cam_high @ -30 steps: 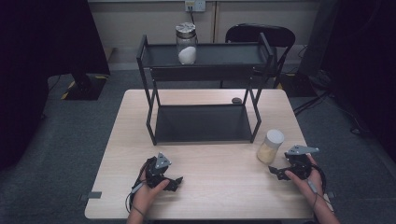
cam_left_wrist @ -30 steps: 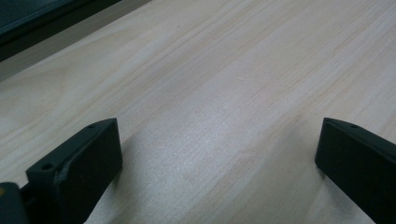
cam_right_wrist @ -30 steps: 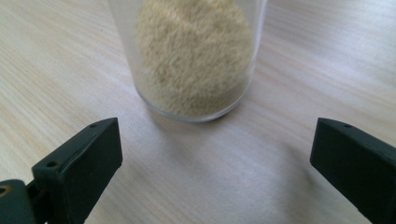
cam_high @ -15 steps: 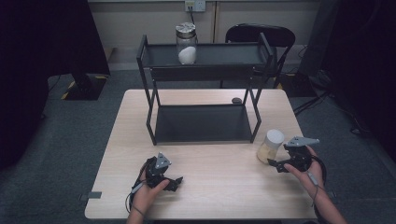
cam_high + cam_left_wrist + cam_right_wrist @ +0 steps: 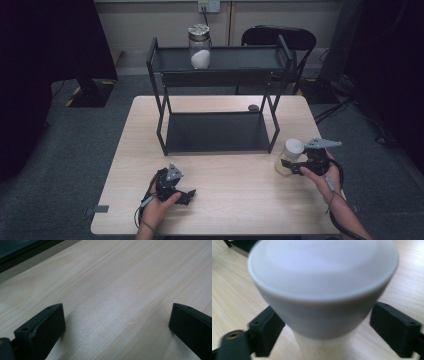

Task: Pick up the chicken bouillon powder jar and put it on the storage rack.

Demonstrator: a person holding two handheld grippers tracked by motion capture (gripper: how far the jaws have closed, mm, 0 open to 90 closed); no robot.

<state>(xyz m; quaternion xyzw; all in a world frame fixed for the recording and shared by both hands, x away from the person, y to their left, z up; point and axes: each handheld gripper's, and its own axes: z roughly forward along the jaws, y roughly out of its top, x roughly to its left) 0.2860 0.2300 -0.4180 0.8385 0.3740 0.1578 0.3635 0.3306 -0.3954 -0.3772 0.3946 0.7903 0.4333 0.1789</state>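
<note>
Standing upright between fingers (image 5: 296,165): jar (image 5: 288,157)

A pale wooden table (image 5: 225,200) stood on dark grey carpet (image 5: 60,165). At its far half rose a black two-tier metal shelf rack (image 5: 217,100), its lower tray resting on the tabletop. Behind the rack a black chair (image 5: 278,37) faced the table. The far wall was panelled in beige cabinet fronts (image 5: 150,22), with a white power outlet (image 5: 209,5) set near the top. Black curtains (image 5: 45,45) hung at the left, and more dark drapery (image 5: 385,60) closed off the right. A stand base with yellow-black tape (image 5: 90,92) sat on the floor at left. Cables (image 5: 345,85) trailed across the carpet at right. Light fell evenly from above, leaving the edges dim.
</note>
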